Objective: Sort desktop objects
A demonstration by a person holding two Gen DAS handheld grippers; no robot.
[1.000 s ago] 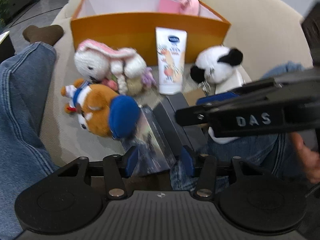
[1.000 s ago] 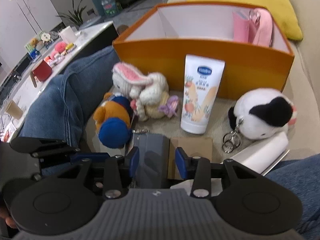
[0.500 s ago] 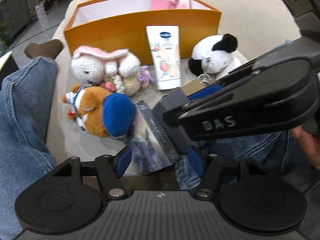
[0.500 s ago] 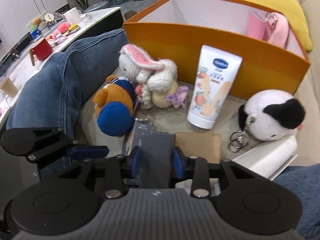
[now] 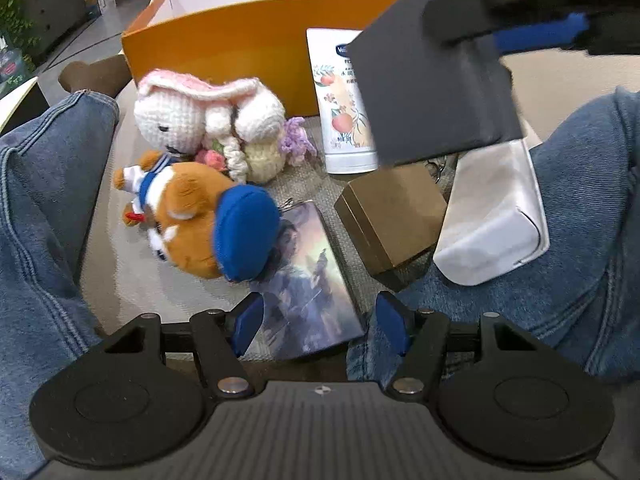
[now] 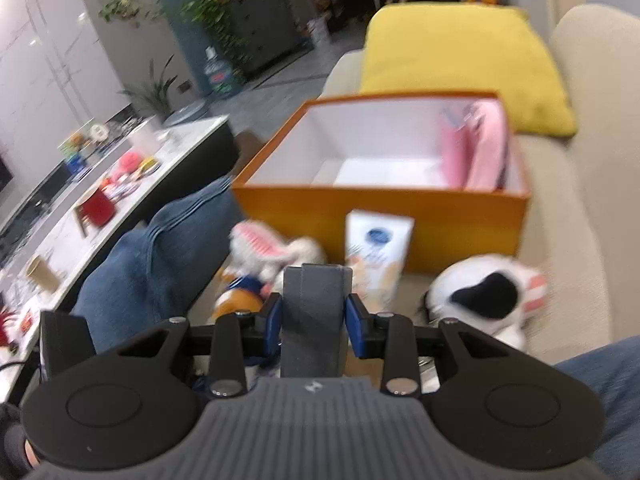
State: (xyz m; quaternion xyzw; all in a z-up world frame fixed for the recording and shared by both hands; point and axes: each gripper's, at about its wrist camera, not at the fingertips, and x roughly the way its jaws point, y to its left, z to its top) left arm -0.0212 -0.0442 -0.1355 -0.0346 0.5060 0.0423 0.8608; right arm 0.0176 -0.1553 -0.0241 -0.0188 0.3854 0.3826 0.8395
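Dark grey box [image 6: 314, 312] is clenched in the right tongs [image 6: 313, 318], lifted clear of the sofa cushion [image 5: 128, 280]; in the left wrist view it hangs at 1 o'clock, above the lotion tube [image 5: 344, 112] and the gold box [image 5: 394, 220]. Orange storage bin [image 6: 380, 216] sits at 12 o'clock beyond it, with pink items already inside at the right end.

Left tongs [image 5: 320, 322] are released, holding nothing, low over the illustrated card box [image 5: 310, 276].

Right wrist view is motion-blurred, so judgement only:
- Grip looks to be near one end of the box; a fast swing could let it pivot or slip out.
- The tube stands upright just below the carry path, so a low pass could knock it over.
- Bin's near wall could catch the box if it isn't carried high enough.
- Crochet bunny [image 5: 208, 116], sailor dog plush [image 5: 200, 216] and panda plush [image 6: 484, 300] remain unsorted, crowding the area at 10–11 o'clock.
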